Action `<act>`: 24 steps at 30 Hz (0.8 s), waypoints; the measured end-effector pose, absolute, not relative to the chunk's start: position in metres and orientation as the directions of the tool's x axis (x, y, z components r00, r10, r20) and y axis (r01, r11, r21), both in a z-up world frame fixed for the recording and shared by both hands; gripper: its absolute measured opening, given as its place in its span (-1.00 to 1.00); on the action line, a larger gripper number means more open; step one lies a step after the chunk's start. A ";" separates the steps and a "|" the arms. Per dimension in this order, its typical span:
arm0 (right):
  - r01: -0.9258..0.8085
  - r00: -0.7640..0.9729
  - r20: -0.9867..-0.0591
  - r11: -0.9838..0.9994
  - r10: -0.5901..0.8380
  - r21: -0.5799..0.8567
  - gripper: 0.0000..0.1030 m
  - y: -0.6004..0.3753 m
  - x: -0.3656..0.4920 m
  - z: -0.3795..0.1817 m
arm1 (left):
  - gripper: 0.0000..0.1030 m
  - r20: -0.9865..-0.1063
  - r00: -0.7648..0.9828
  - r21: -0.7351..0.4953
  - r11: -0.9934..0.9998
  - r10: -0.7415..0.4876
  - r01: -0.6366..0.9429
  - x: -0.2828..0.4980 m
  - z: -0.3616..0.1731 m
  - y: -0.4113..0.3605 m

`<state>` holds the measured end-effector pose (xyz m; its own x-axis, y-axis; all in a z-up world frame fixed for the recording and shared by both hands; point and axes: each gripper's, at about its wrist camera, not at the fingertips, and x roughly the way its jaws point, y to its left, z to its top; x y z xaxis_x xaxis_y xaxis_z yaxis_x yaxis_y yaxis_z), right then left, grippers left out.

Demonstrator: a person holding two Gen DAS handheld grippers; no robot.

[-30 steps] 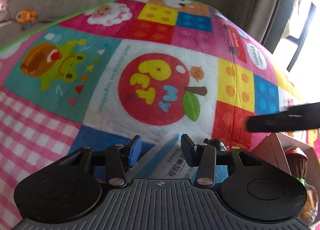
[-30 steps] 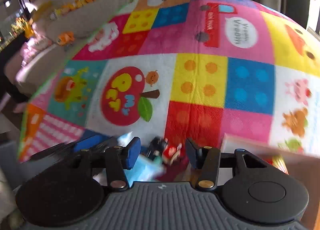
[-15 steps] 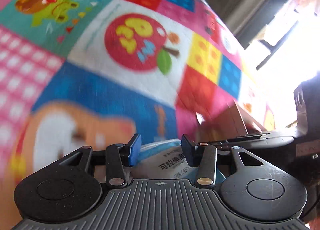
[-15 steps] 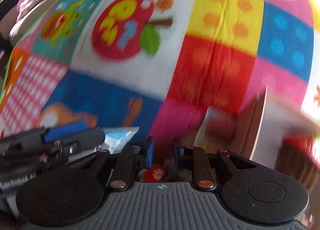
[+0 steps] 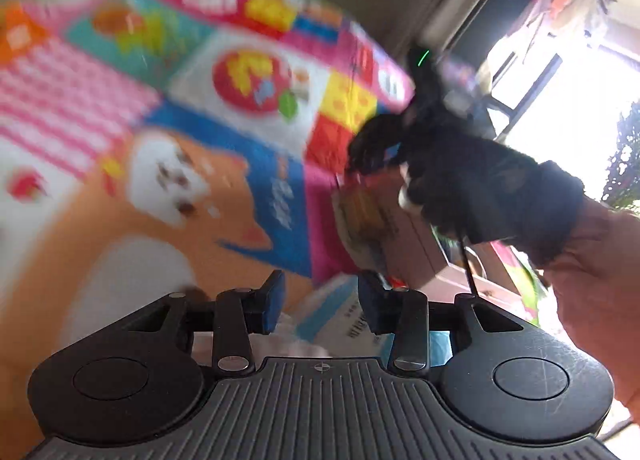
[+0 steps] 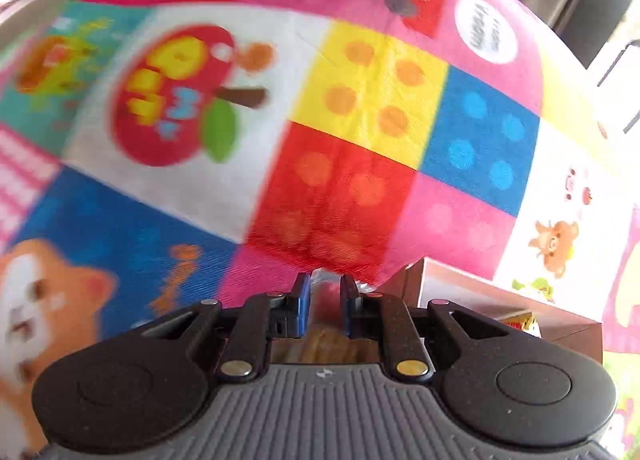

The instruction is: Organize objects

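Observation:
My left gripper [image 5: 320, 302] has a white and light-blue tissue packet [image 5: 344, 324] between its blue pads, and the jaws are closing on it above the play mat [image 5: 208, 196]. My right gripper [image 6: 323, 288] is shut on a small clear-wrapped snack packet [image 6: 325, 294] with red and tan contents. In the left wrist view that right gripper [image 5: 370, 152] hangs over an open cardboard box [image 5: 416, 248], with the yellowish packet [image 5: 360, 216] dangling from it. A black-gloved hand [image 5: 480, 188] holds that gripper. The left wrist view is blurred.
The cardboard box [image 6: 444, 284] lies at the lower right on the colourful play mat [image 6: 360, 100], with wrapped items showing inside. An orange sleeve [image 5: 596, 284] fills the right edge. A bright window [image 5: 580, 92] and a dark frame stand beyond the mat.
The left gripper swept sideways across the mat, carrying the tissue packet. The right gripper closed on the snack packet and tipped downward beside the box.

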<state>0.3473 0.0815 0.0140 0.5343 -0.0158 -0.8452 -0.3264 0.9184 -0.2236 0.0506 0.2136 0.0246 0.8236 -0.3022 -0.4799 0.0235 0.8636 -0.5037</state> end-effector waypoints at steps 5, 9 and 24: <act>-0.424 0.505 -0.863 0.877 0.023 -0.225 -0.67 0.086 0.314 0.018 | -0.15 -0.451 0.853 -0.527 0.850 -0.263 -0.016 0.032 0.019 0.229; -0.528 0.384 -0.915 0.842 0.121 -0.110 -0.68 0.078 0.261 0.017 | -0.15 -0.454 0.846 -0.542 0.840 -0.279 -0.014 0.020 0.017 0.225; -0.578 0.531 -0.763 0.816 0.369 -0.007 0.32 -0.114 0.081 0.051 | -0.15 -0.521 0.705 -0.365 0.873 -0.480 0.324 -0.012 0.044 0.078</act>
<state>0.0806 -0.1139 0.0505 0.5306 0.3692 -0.7630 -0.5780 0.8160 -0.0071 -0.0122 0.0776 0.0445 0.7055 -0.4802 -0.5212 0.3242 0.8727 -0.3652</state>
